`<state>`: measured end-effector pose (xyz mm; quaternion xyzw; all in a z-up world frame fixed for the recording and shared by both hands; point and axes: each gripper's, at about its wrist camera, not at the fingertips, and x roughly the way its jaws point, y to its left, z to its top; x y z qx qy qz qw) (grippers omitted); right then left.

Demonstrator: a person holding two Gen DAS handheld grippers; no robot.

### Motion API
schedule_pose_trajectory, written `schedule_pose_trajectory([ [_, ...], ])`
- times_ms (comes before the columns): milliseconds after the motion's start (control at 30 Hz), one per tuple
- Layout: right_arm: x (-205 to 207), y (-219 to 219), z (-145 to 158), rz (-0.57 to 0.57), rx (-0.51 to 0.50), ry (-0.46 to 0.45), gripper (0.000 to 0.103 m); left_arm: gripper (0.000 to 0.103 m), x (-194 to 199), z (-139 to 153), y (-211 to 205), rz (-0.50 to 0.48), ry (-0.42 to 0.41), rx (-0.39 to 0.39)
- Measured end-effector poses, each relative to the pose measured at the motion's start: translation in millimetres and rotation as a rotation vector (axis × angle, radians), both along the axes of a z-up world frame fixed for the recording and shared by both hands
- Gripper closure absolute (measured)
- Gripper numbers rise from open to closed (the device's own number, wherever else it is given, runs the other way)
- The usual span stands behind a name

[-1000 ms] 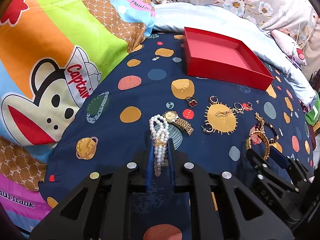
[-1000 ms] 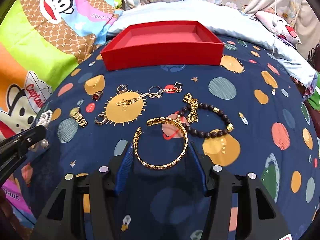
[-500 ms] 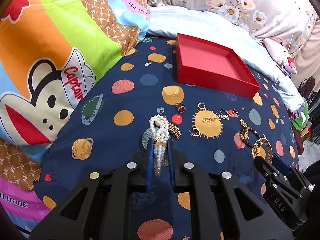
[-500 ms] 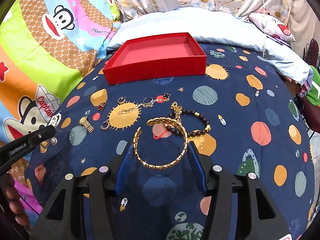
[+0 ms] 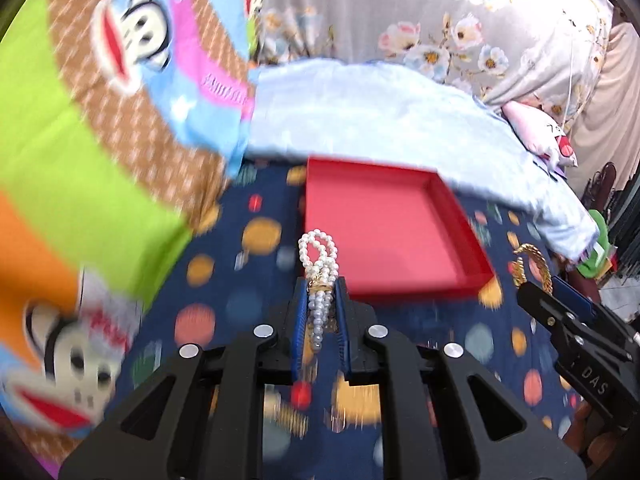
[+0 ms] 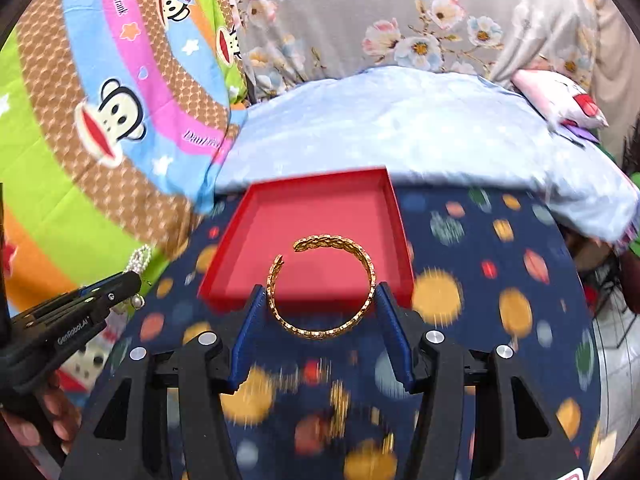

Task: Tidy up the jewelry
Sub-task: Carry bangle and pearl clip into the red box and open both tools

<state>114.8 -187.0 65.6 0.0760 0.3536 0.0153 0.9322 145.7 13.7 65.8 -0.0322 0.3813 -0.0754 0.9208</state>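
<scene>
My left gripper is shut on a white pearl bracelet and holds it in the air just in front of the near left corner of the red tray. My right gripper is shut on a gold cuff bangle, held above the near edge of the same red tray, which looks empty. The right gripper with the bangle shows at the right of the left wrist view. The left gripper with pearls shows at the left of the right wrist view.
The tray sits on a dark blue planet-print bedsheet. A light blue blanket lies behind it, a colourful monkey-print quilt to the left. Floral fabric hangs at the back. The other jewelry is blurred below the grippers.
Both grippers have lifted and moved forward toward the red tray with their pieces held. The loose jewelry on the sheet has dropped out of clear view.
</scene>
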Motion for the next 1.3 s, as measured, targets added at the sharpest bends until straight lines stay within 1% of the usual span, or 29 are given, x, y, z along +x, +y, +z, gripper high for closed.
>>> schedule_pose_trajectory([
  [67,34.1,-3.3,-0.1,0.014,0.009,0.009,0.049,0.09,30.9,4.6,-12.8,-0.01,-0.022,0.024],
  [133,74.5,-7.3,-6.5,0.028,0.013,0.033,0.049,0.09,63.8,2.7,-23.3,-0.025,-0.018,0.017],
  [267,134.8,-7.9,-24.0,0.068,-0.021,0.065,0.049,0.09,124.7,-11.6,-43.6,-0.035,-0.003,0.041],
  [333,165.3,-9.5,-35.1,0.079,-0.029,0.09,0.049,0.09,147.3,-19.0,-51.1,-0.048,0.001,0.048],
  [467,208.7,-11.3,-61.3,0.096,-0.031,0.159,0.049,0.09,190.2,-41.9,-60.3,-0.051,0.044,0.037],
  [533,225.0,-11.5,-73.9,0.103,-0.039,0.19,0.049,0.09,204.5,-52.2,-63.0,-0.041,0.048,0.051],
  [667,239.4,-13.4,-89.8,0.09,-0.067,0.223,0.049,0.09,225.2,-67.8,-64.9,-0.035,0.072,0.051],
  [767,245.7,-19.6,-95.7,0.07,-0.044,0.261,0.048,0.09,233.3,-75.5,-67.9,-0.036,0.084,0.053],
  [833,246.0,-22.6,-98.3,0.063,-0.032,0.272,0.046,0.085,235.9,-78.5,-68.8,-0.035,0.091,0.043],
  [900,244.5,-26.1,-98.7,0.035,-0.033,0.277,0.044,0.068,235.5,-78.5,-68.9,-0.023,0.082,0.047],
  [1133,235.5,-33.3,-100.9,-0.05,-0.039,0.289,0.043,0.067,228.1,-70.0,-61.4,-0.021,0.053,0.05],
  [1300,230.5,-39.3,-101.4,-0.097,-0.012,0.288,0.043,0.067,219.7,-65.4,-54.5,-0.02,0.048,0.049],
])
